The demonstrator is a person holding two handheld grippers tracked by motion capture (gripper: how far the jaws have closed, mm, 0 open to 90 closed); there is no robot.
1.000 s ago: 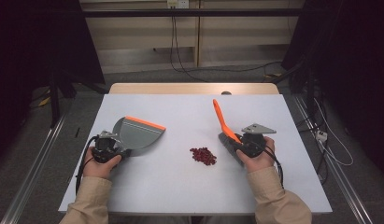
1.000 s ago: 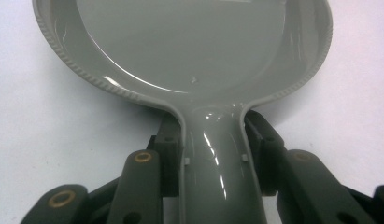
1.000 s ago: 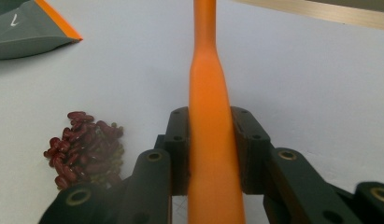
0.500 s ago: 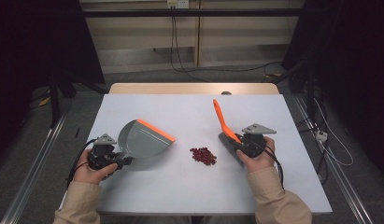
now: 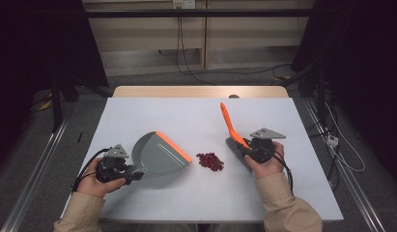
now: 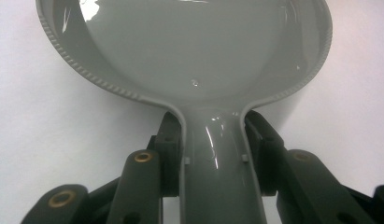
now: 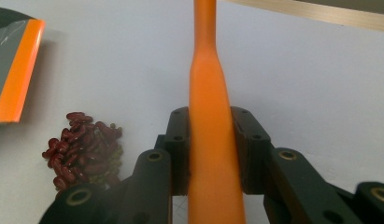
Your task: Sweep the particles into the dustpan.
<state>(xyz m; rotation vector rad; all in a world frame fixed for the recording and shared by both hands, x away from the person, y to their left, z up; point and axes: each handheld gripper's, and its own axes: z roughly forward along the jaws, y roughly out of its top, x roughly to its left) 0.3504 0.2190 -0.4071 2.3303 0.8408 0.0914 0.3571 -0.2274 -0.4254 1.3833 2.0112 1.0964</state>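
1. Dustpan (image 5: 157,154): grey, orange front lip. My left gripper (image 5: 120,169) had its jaws clamped on both sides of the grey handle (image 6: 217,163); the pan ran out ahead of the jaws toward the table centre.
2. Pan sat at the left of the white table (image 5: 152,116), lip angled toward the beans, just short of them, not touching.
3. In the left gripper view the pan's inside (image 6: 194,46) looked clean and glossy, nothing in it.
4. Brush (image 5: 231,126): my right gripper (image 5: 244,151) had its jaws shut on the orange handle (image 7: 209,140), one pad on each side.
5. The handle stuck up and away from me, tilted toward the far edge. The bristle end sat low, by the gripper; I couldn't tell if it touched the table.
6. Beans (image 5: 210,161): small dark-red pile on the table between the two tools, just left of the brush head, close to the pan lip (image 7: 14,74).
7. The right gripper view showed a few small greenish bits (image 7: 110,161) mixed into the pile.
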